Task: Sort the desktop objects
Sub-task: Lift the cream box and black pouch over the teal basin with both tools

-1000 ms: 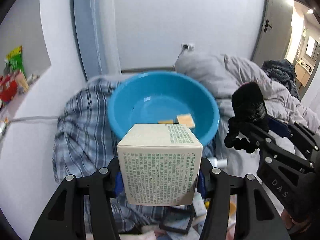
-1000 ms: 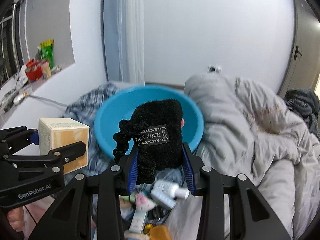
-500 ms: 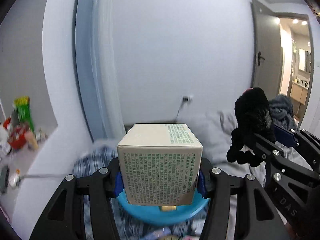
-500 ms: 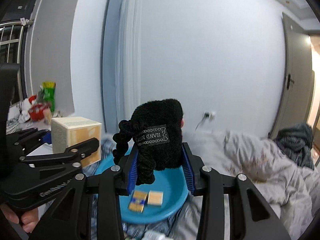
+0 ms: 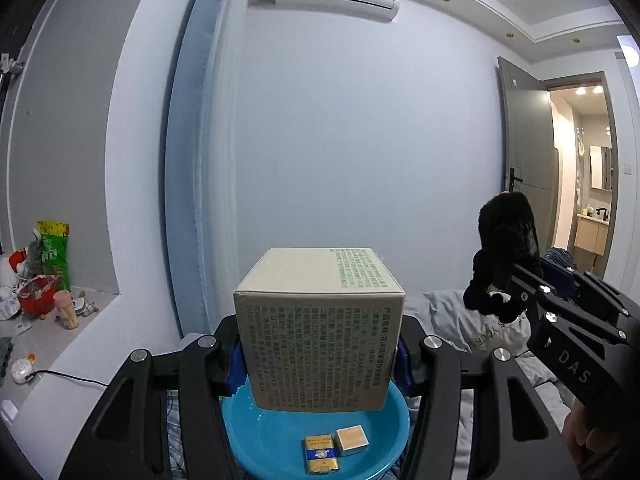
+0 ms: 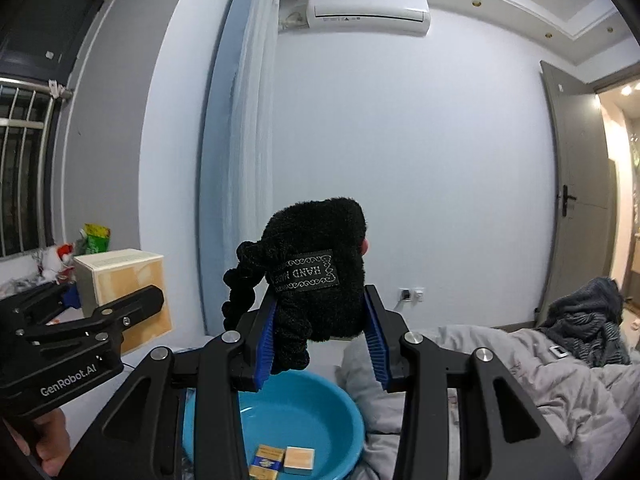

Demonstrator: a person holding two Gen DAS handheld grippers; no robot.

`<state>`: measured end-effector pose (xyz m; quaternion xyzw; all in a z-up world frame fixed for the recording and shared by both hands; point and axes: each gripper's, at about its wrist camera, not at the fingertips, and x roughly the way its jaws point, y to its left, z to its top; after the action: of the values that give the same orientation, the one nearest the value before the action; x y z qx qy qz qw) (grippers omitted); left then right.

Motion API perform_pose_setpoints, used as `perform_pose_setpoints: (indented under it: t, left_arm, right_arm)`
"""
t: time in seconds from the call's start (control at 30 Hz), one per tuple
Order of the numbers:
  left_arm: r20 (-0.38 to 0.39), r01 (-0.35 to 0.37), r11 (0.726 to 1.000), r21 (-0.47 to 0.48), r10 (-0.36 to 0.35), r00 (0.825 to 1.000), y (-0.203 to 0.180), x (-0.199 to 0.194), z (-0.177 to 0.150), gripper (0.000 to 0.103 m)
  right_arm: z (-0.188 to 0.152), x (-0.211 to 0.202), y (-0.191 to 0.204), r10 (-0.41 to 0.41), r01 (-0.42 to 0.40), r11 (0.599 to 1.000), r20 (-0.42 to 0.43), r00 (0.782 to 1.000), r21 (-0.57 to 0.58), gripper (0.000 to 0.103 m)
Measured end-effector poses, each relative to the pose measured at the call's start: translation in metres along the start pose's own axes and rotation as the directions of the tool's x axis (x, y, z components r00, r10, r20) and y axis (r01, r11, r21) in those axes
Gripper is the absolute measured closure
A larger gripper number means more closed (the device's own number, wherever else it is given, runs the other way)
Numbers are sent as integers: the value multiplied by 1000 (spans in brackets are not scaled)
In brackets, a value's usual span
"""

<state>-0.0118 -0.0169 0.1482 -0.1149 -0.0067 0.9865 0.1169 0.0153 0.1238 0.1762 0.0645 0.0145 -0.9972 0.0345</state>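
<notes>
A beige box (image 5: 320, 344) was clamped between the blue pads of the left gripper (image 5: 320, 360) at lower centre of the left view. A black plush pouch (image 6: 320, 264) was pinched by the right gripper (image 6: 322, 340), its jaws partly closed around it, at centre of the right view. Below both, a blue basin (image 6: 320, 420) was seen at the bottom edge, with 2 small packets (image 5: 334, 446) lying inside it.

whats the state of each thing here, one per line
left gripper: shut on box
box: held up, closed
right gripper: shut on black pouch
black pouch: held up
blue basin: holds two small boxes
door: open
</notes>
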Motion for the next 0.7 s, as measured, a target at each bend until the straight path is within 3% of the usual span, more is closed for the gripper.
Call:
perform_pose_setpoints:
  t: [0.1,0.4,0.7]
  left_arm:
    - [-29,3,1000,-13,-4,1000,-2,16,-6,45]
    - [-82,-6,1000,14,7,997,-3,44,-26,45]
    - [-102,-9,999,40,13,995,-13,58,-36,45]
  right_arm:
    - [-6,10,-5,27,-27,1000,-14,1000,11,65]
    - [-34,39,-31,7,1,996,-99,995,84,65]
    - [-43,40,-41,-15,27,994,-110,994,109,65]
